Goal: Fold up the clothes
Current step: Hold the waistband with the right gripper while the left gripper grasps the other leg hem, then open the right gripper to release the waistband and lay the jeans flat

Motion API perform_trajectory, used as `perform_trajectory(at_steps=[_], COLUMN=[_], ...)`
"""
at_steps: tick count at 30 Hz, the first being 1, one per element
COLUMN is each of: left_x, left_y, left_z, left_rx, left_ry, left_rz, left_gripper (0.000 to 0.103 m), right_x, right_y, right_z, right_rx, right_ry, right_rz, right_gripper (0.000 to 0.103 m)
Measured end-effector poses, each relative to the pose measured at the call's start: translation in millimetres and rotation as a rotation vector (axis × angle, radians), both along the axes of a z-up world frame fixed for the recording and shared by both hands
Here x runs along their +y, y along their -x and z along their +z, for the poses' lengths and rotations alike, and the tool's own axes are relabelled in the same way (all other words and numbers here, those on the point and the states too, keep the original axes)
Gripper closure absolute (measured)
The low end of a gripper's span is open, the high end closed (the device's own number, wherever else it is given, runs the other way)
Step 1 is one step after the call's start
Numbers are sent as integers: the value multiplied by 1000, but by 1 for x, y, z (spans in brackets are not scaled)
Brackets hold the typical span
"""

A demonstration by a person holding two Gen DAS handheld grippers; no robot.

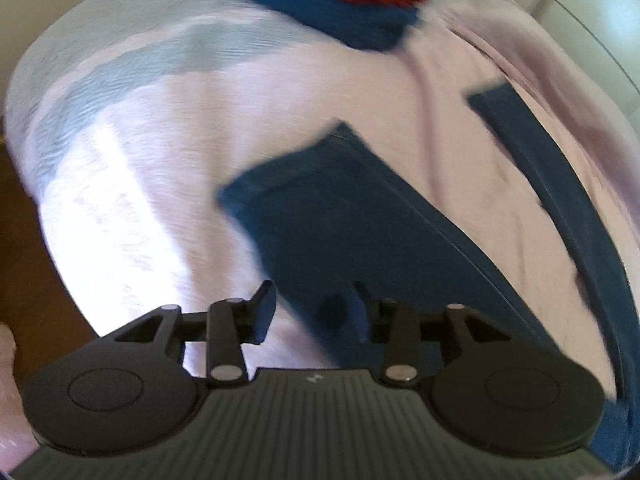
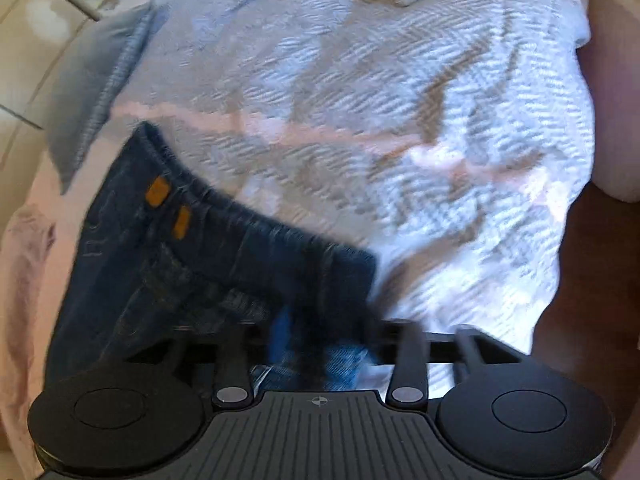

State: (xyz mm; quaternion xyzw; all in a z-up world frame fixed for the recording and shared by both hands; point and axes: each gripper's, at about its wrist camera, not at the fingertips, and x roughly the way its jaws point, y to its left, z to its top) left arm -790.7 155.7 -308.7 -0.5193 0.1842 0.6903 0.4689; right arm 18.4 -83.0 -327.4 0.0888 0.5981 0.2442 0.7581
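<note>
Jeans (image 1: 340,220) beneath both jaws, long axis running diagonally away.
Left gripper (image 1: 312,312) released, empty; right gripper (image 2: 320,344) parted over waistband (image 2: 256,216), grip indeterminate.

Nothing to read here, not a single word or number anywhere I look. On my left gripper (image 1: 312,312) the ribbed housing carries only a tiny pale emblem near its top edge, a mark and no letters. My right gripper (image 2: 320,344) has the same spot filled by a small cross-in-circle sign, again wordless. On the jeans (image 2: 192,248) I catch two orange patches near the waistband, but they are blurred blank and I can make out no brand on them. The bedspread (image 2: 400,120) shows weave only, no print.
</note>
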Motion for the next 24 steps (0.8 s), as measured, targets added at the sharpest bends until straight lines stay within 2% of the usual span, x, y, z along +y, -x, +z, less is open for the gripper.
perform_trajectory(at_steps=[2, 3, 4, 5, 6, 7, 8, 10, 12, 15, 17, 19, 20, 22, 24], left_x=[6, 8, 10, 12, 13, 15, 14, 8, 5, 12, 18, 22, 23, 22, 21], left_y=[8, 9, 10, 11, 12, 13, 13, 12, 9, 13, 12, 10, 9, 10, 7], left_z=[-13, -15, -15, -16, -16, -16, -10, 6, 11, -13, -13, -8, -4, 3, 11], left_rx=[-43, -37, -23, -9, 6, 20, 33, 76, 143, 203, 224, 250, 270, 312, 396], left_ry=[10, 2, -10, -22, -34, -45, -73, -128, -137, -8, 17, 29, 33, 56, 96], left_rz=[30, 19, 1, -17, -35, -53, -76, -145, -222, -241, -238, -227, -217, -189, -171], left_gripper=[66, 67, 73, 83, 101, 101, 101, 100, 99, 95, 94, 92, 90, 76, 77], right_x=[-4, -5, -4, -2, -1, 0, 2, 4, 4, 10, 16, 19, 20, 19, 15], right_y=[5, 6, 6, 6, 7, 7, 6, 6, 7, 13, 16, 17, 17, 20, 22], right_z=[-1, -1, -1, -1, -1, 0, 1, 5, 7, 2, 1, 5, 8, 15, 22], right_rx=[-12, -14, -16, -17, -18, -23, -32, -47, -57, -86, -110, -108, -107, -132, -163], right_ry=[-16, -14, -2, 10, 22, 37, 55, 83, 91, 138, 172, 192, 211, 250, 280], right_rz=[-38, -52, -60, -68, -76, -75, -64, -43, -25, -1, 28, 54, 76, 107, 123], right_gripper=[52, 52, 52, 52, 64, 81, 86, 88, 88, 87, 85, 69, 67, 63, 52])
